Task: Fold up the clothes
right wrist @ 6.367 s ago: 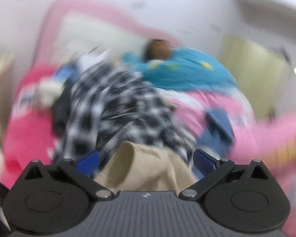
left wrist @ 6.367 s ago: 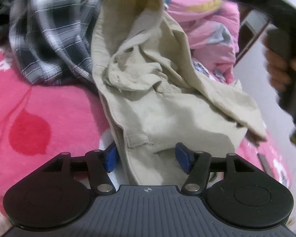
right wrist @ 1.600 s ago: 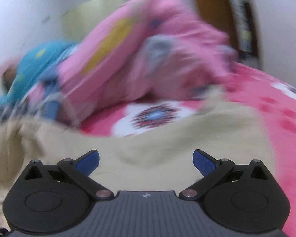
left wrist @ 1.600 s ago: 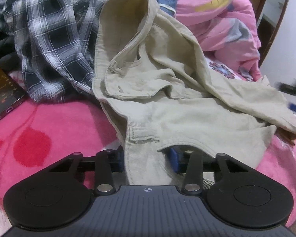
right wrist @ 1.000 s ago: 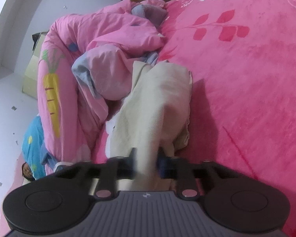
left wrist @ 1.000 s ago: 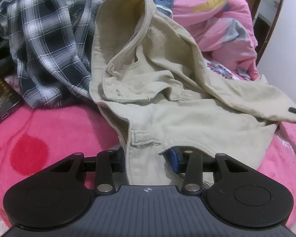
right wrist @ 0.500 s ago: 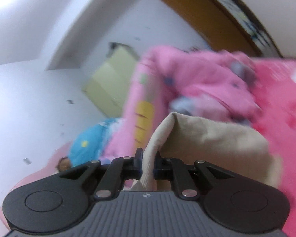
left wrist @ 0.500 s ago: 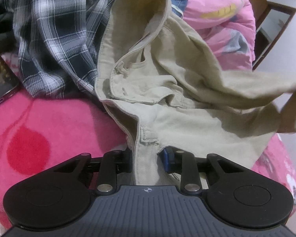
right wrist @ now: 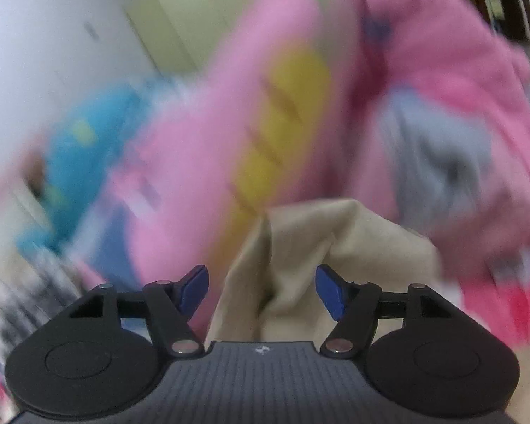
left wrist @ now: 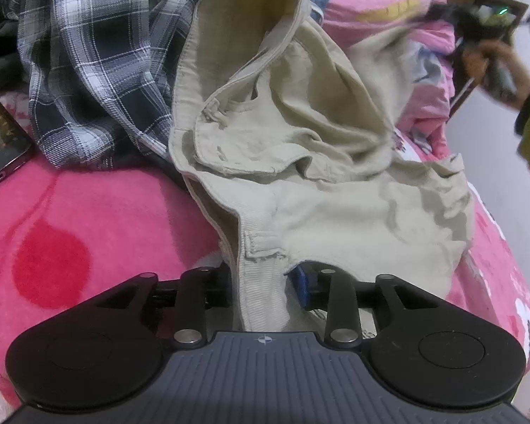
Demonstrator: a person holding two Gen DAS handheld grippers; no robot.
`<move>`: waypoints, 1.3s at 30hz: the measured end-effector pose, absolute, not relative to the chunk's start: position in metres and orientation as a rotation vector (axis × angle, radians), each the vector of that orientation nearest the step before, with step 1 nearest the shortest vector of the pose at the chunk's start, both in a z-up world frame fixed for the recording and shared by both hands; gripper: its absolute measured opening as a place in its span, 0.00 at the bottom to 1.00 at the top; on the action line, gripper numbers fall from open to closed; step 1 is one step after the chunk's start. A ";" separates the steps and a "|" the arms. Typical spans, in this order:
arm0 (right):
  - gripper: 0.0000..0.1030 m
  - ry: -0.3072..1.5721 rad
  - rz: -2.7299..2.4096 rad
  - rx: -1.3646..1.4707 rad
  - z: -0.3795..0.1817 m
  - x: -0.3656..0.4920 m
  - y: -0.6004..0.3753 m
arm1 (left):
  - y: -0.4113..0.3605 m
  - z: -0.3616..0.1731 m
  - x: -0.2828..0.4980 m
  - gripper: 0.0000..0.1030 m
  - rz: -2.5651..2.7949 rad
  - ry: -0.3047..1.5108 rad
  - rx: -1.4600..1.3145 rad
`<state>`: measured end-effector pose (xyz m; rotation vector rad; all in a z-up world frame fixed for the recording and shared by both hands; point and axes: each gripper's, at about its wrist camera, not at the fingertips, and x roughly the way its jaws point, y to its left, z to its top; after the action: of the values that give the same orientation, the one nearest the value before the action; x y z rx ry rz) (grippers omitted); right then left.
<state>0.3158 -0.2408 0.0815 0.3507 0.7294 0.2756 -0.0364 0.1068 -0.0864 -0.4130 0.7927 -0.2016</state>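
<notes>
Beige corduroy trousers [left wrist: 335,190]: soft, limp; grip waistband. Left gripper [left wrist: 261,282] opening, cloth still pinched; right gripper [right wrist: 261,291] opening, released.

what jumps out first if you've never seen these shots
The crumpled beige trousers fill the middle of the left wrist view, their waistband pinched in the left claw. A black-and-white plaid shirt is heaped at upper left on the pink bedspread. The right claw is opening around beige cloth.
</notes>
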 end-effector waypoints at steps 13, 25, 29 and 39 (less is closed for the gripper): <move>0.91 0.729 -0.113 0.638 -0.029 0.166 -0.491 | 0.090 -0.084 -0.031 0.58 -0.225 0.801 -0.351; 0.22 0.729 0.098 0.794 -0.106 0.202 -0.456 | 0.086 -0.079 -0.029 0.22 -0.054 0.806 -0.375; 0.15 0.616 0.111 0.821 -0.075 0.170 -0.462 | 0.091 -0.069 -0.025 0.14 -0.081 0.821 -0.433; 0.14 0.323 0.021 0.728 0.030 -0.053 -0.518 | 0.086 -0.042 -0.019 0.12 -0.412 0.908 -0.670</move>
<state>-0.0531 -0.5176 0.0297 0.7283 0.3229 0.0213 -0.0193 0.0860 -0.0416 -0.6698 0.9085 -0.4116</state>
